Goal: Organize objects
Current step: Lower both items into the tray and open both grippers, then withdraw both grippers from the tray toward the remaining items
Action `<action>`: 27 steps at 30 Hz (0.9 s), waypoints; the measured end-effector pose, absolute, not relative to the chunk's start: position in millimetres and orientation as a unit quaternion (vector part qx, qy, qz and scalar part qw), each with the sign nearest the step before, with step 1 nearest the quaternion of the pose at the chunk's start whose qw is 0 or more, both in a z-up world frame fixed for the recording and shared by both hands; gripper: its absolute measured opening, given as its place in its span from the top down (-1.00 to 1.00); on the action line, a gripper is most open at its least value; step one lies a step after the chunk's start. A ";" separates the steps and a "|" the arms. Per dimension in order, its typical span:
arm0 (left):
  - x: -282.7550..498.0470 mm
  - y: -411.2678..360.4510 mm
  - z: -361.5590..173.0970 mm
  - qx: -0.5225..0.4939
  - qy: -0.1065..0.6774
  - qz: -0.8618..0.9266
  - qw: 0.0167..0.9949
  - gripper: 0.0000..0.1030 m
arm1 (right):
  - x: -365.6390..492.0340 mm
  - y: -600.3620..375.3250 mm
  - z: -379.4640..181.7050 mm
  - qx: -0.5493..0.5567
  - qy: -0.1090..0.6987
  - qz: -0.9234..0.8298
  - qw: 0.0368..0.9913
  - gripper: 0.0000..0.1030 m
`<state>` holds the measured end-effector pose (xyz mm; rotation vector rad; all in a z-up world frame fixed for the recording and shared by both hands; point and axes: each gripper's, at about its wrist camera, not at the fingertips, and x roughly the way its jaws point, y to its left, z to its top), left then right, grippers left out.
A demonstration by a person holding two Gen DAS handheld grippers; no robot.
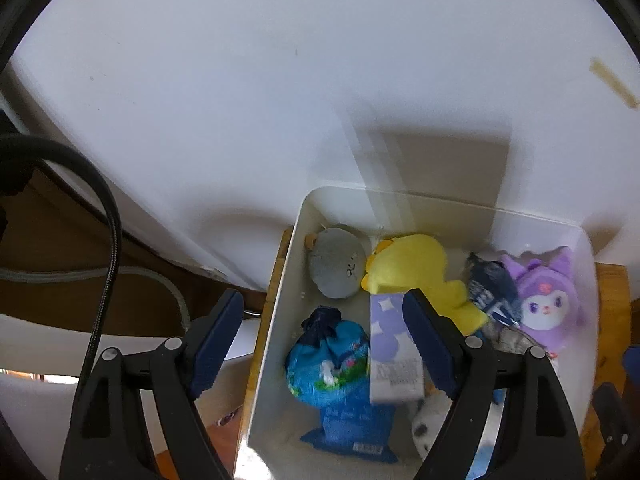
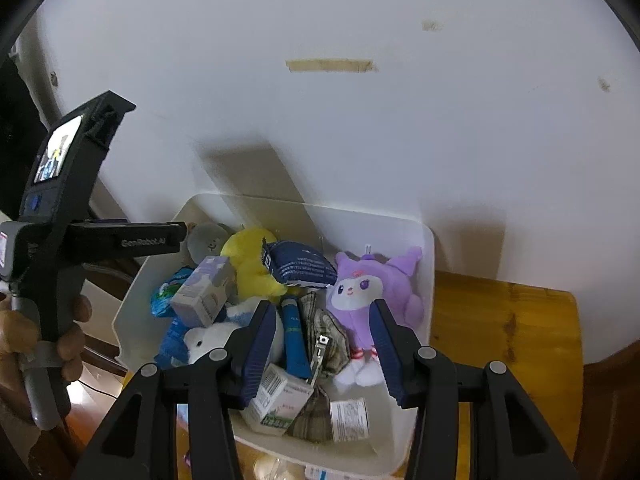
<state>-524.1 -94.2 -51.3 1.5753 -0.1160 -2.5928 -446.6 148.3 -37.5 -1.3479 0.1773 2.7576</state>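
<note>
Toys and packets are lying heaped in the white bin point(image 1: 280, 292) standing on the wooden counter point(image 1: 610, 292). From the left wrist view, the left gripper point(image 1: 320, 344) is hovering with fingers spread and empty above the bin's left part, the lilac carton point(image 1: 394, 344) lying just inside its right finger, long axis running away from the camera. From the right wrist view, the right gripper point(image 2: 322, 350) is hanging spread and empty over the bin's near end, the blue tube point(image 2: 294, 336) lying lengthwise between its fingers, the purple plush point(image 2: 370, 292) just beyond its right finger; a hand point(image 2: 44, 340) is holding the left gripper tilted forward.
</note>
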 end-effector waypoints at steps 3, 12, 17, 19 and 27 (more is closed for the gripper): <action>-510.5 -90.7 -33.1 0.507 -0.045 -0.860 0.046 -0.64 | -432.7 146.4 -24.5 -0.432 0.057 0.899 0.035 0.03; -462.3 -76.0 21.2 0.473 -0.059 -0.879 0.023 -0.64 | -381.6 142.7 25.2 -0.402 0.048 0.913 0.042 0.03; -422.0 -71.9 40.9 0.457 -0.055 -0.888 0.010 -0.64 | -344.9 138.7 49.2 -0.383 0.040 0.922 0.042 0.03; -409.2 -70.1 44.1 0.454 -0.054 -0.889 0.004 -0.64 | -333.4 136.8 54.8 -0.379 0.036 0.924 0.042 0.03; -347.7 -67.3 58.4 0.439 -0.060 -0.896 -0.014 -0.64 | -286.8 129.3 63.8 -0.374 0.014 0.927 0.031 0.03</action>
